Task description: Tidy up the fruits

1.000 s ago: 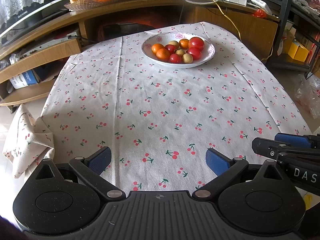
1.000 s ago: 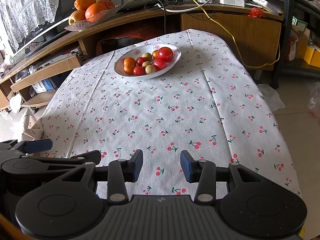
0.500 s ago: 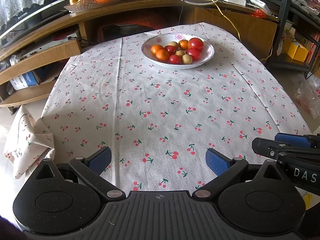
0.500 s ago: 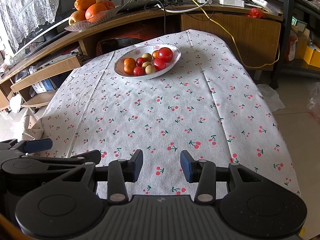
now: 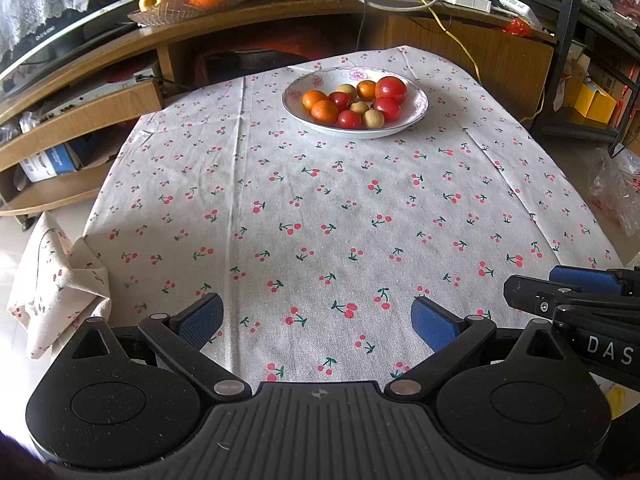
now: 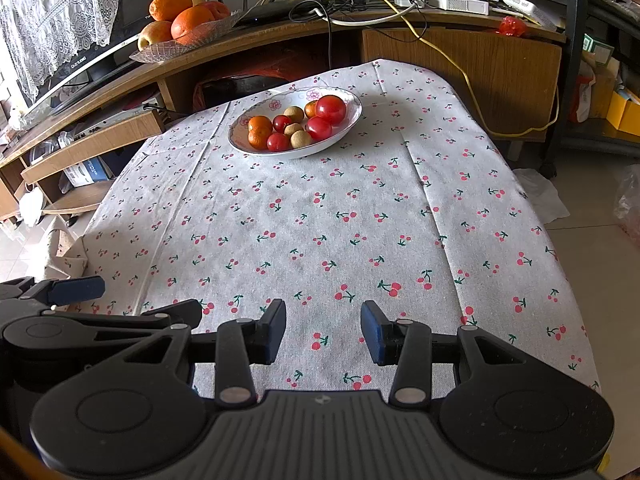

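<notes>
Fruits (image 5: 356,103), round and glossy, fill a shallow floral porcelain bowl (image 5: 416,114) on the cherry-print cloth (image 5: 320,208) desk, both ribbed black tools, left tool (image 5: 316,318) and right tool (image 6: 323,330), released.

Home living room; cherry-print tablecloth (image 5: 320,200); TV (image 6: 80,56) on wooden stand (image 6: 248,44)

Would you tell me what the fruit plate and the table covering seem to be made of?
Fruit plate: probably glazed ceramic, since it is glossy white with a pink flower print on its rim. Table covering: woven cloth, matte, cherry-printed, showing fold creases and draping over the edges.
</notes>
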Available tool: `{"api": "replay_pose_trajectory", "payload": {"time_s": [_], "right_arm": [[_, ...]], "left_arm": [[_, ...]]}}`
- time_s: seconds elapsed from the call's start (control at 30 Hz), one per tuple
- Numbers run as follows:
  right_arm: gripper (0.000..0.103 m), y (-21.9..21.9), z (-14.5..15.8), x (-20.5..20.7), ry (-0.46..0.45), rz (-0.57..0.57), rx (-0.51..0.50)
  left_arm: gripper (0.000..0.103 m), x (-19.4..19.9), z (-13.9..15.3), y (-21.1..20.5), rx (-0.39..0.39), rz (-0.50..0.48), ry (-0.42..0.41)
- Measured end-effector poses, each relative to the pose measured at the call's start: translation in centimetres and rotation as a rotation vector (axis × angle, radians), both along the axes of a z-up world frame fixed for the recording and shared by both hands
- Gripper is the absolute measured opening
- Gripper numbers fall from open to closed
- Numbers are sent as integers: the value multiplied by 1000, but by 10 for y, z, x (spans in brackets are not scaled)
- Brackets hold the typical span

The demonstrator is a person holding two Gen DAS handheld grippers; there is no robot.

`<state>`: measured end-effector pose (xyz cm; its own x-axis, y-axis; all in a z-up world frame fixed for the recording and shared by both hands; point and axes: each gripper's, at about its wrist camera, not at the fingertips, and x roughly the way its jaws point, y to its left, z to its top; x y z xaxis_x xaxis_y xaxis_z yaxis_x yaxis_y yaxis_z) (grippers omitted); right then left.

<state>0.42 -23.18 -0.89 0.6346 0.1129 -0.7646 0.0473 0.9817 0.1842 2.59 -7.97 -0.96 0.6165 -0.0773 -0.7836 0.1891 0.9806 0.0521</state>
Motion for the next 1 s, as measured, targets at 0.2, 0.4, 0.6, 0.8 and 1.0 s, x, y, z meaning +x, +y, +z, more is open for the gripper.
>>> {"api": "replay_pose_trajectory", "payload": {"time_s": [0.2, 0.4, 0.6, 0.8, 1.0], "right_arm": [[42, -1, 0, -3, -1, 4, 0], [42, -1, 0, -3, -1, 4, 0], [42, -1, 0, -3, -1, 4, 0], [42, 0, 0, -3, -2, 4, 0], [42, 0, 0, -3, -2, 4, 0]], "left_arm": [[101, 0, 0, 0, 1, -1, 0], [101, -1, 1, 0, 2, -2, -1], [101, -1, 1, 0, 3, -3, -2], [101, -1, 1, 0, 4, -3, -3], [101, -1, 2, 1, 4, -4, -5]]}}
